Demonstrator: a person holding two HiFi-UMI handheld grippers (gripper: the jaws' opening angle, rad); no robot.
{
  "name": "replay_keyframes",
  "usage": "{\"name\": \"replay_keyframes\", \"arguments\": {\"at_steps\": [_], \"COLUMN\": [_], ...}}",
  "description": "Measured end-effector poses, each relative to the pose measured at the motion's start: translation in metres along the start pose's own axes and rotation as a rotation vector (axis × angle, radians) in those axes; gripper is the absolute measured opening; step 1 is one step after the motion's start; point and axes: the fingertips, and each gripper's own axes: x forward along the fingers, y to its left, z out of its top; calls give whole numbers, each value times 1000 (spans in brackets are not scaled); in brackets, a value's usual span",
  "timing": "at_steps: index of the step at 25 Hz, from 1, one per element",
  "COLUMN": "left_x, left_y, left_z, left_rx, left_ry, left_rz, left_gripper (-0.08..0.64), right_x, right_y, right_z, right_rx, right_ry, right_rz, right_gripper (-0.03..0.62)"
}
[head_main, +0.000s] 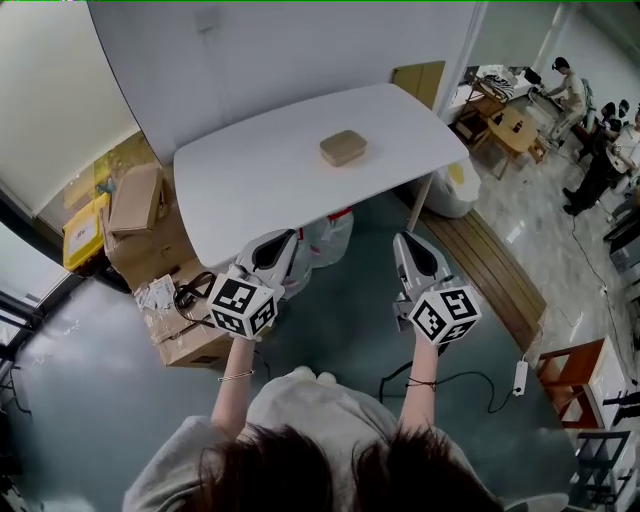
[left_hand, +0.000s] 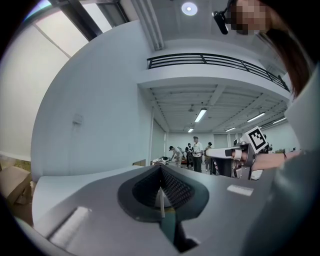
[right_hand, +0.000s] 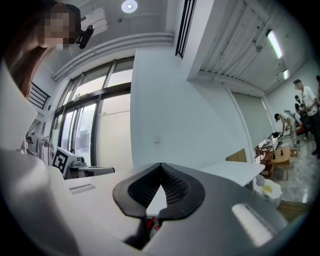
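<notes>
I hold both grippers low in front of a white table (head_main: 250, 190), short of its near edge. A small tan rounded box (head_main: 343, 147) lies alone on the tabletop, well beyond both grippers. My left gripper (head_main: 287, 240) (left_hand: 160, 172) is shut, its ribbed pads closed to a thin slit with nothing between them. My right gripper (head_main: 404, 242) (right_hand: 161, 170) is also shut and empty, its tips touching. Each gripper view shows the other gripper beside it: the right one (left_hand: 240, 152) and the left one (right_hand: 75, 169). Neither gripper view shows the box.
Cardboard boxes (head_main: 150, 235) are stacked on the floor at the left. White bags (head_main: 328, 240) sit under the table. A wooden bench (head_main: 492, 272) runs along the right, with a cable and power strip (head_main: 519, 376) on the floor. Several people (head_main: 595, 130) stand far right.
</notes>
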Motion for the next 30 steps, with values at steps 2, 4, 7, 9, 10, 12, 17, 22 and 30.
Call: {"name": "replay_keyframes", "arguments": {"at_steps": [2, 4, 7, 9, 10, 12, 17, 22, 30], "left_x": [5, 10, 18, 24, 27, 34, 48, 68, 113], "left_y": [-2, -2, -1, 0, 0, 0, 5, 18, 48], "left_z": [0, -2, -2, -1, -2, -4, -11, -15, -14], "left_rx": [0, -4, -5, -2, -2, -4, -11, -24, -36], "left_ry": [2, 7, 8, 7, 8, 13, 23, 19, 22], "left_rz": [8, 19, 32, 38, 40, 42, 41, 47, 37], "left_gripper": [-11, -11, -11, -9, -11, -11, -11, -11, -11], "right_x": [3, 7, 13, 18, 21, 26, 39, 58, 99], "right_y": [-6, -10, -16, -19, -21, -25, -36, -51, -82], "right_z": [2, 2, 1, 0, -1, -3, -9, -15, -12], "right_rx": [9, 17, 17, 3, -1, 1, 11, 13, 16], "right_ry": [-5, -4, 6, 18, 23, 31, 41, 56, 64], "right_rz": [12, 24, 40, 49, 54, 66, 74, 68, 54], "right_gripper": [14, 14, 12, 12, 12, 14, 14, 12, 12]}}
